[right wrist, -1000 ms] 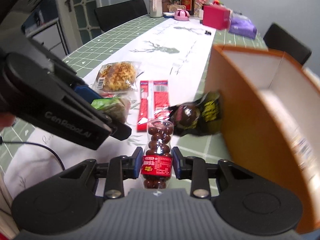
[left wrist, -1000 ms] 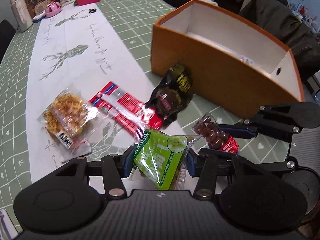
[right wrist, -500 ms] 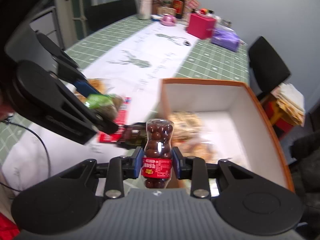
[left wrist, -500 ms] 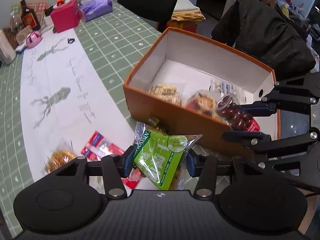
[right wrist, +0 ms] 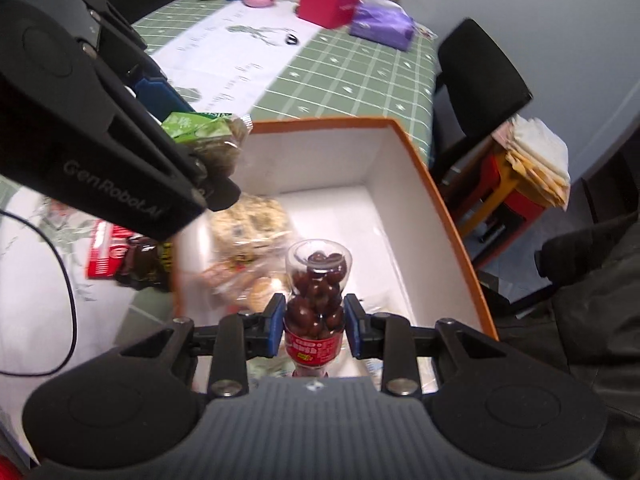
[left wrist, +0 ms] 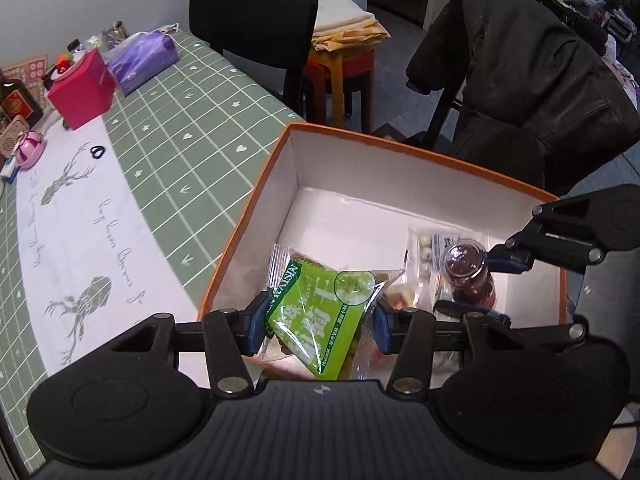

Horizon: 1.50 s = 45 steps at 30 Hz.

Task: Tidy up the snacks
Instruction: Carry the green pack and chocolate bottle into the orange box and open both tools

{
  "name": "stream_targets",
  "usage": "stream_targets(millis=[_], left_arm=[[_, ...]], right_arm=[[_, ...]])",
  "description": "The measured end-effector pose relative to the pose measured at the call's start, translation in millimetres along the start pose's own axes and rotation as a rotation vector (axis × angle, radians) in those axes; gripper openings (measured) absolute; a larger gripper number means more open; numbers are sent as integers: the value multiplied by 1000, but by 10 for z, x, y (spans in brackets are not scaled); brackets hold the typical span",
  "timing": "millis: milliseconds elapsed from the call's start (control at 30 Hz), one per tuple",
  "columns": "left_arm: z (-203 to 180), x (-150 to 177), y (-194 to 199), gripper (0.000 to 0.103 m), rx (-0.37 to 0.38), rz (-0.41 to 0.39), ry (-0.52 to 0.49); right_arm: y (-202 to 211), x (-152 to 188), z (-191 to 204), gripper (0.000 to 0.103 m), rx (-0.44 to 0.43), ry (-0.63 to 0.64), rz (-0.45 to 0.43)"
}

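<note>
1. Since 1.0 s ago both grippers have been moving from the table runner, where the loose snacks are lying, to over the orange box (left wrist: 256, 184); the box interior is now filling both views
2. Left gripper (left wrist: 318, 322) is clamping the green raisin packet (left wrist: 320, 316) between its blue pads, packet tilted, hanging over the near-left part of the box
3. Right gripper (right wrist: 314, 326) is clamping the chocolate ball bottle (right wrist: 316, 292) around its waist just above the red label, clear domed end pointing away from the camera, over the near end of the box
4. In the left view the right gripper (left wrist: 478, 282) is showing at right, bottle (left wrist: 468, 270) sitting just beside the green packet, both inside the box outline
5. In the right view the left gripper (right wrist: 202, 142) is crossing in at upper left, packet (right wrist: 200, 130) hanging over the far-left box wall (right wrist: 436, 204)
6. Clear-wrapped snack packs (right wrist: 248, 220) are lying on the box floor along the left side; another labelled pack (left wrist: 432, 246) is lying under the bottle
7. Red wafer pack (right wrist: 100, 256) and dark wrapped snack (right wrist: 146, 262) are lying on the table just outside the left box wall
8. Pink box (left wrist: 82, 88), purple tissue pack (left wrist: 142, 58) and black chair (left wrist: 256, 16) are sitting at the far end of the green grid tablecloth (left wrist: 180, 120)
</note>
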<state>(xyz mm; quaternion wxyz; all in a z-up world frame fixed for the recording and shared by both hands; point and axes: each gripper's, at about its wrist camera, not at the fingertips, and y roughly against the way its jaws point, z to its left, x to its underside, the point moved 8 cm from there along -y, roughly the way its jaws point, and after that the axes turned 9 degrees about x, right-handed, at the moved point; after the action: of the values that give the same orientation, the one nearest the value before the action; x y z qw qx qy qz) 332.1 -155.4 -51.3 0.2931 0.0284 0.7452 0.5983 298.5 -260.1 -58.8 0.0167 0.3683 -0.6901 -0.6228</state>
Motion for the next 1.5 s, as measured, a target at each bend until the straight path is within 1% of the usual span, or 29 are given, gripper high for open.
stream_targets(millis=[233,400,600,667,733,833,867,900,933,967,1000,1033,1067,1100,1167,1233,1367,1500], left_arm=[[-40,-95,-458,58,18,30,9],[-35,-94,-728,58,-7,51,6],[-46,-55,-952,59,-26,85,-10],[-43,-52,-998,61,-24,87,-9],[-45,-50,-1031,71,-19,89,-15],[-57,-52,-1065,81,-11,84,-36],[-60,-44,-1084,84,-4,92,-36],[-55,-34,-1096,89,-4,98,-31],[-47,-28,-1100,91,-6,97,-25],[-40,-23,-1105,91,-10,94,-22],[-31,-18,-1107,92,-12,95,-19],[-22,-11,-1110,96,-14,99,-15],[-11,-4,-1107,97,-16,102,-8],[-3,-1,-1099,97,-15,101,1],[6,-10,-1075,97,5,94,16],[13,-20,-1039,101,21,83,34],[11,-45,-959,102,45,57,43],[17,-23,-890,102,75,49,74]], right_arm=[[-325,18,-109,29,-3,-34,35],[-534,55,-169,29,12,-50,52],[-716,139,-164,29,7,-52,86],[-769,183,-159,29,7,-57,98],[-809,213,-168,29,11,-61,102],[-845,250,-180,30,7,-71,107],[-847,257,-178,31,6,-71,106],[-852,265,-174,34,6,-70,107],[-856,270,-175,35,7,-72,108],[-855,272,-177,39,8,-76,108],[-849,270,-181,45,9,-80,107],[-841,267,-183,50,6,-85,106],[-831,265,-182,57,2,-88,105],[-820,270,-173,59,2,-89,104],[-818,274,-174,62,11,-90,111],[-819,278,-189,65,17,-95,111],[-796,283,-219,70,23,-110,108],[-744,288,-229,71,28,-117,100]])
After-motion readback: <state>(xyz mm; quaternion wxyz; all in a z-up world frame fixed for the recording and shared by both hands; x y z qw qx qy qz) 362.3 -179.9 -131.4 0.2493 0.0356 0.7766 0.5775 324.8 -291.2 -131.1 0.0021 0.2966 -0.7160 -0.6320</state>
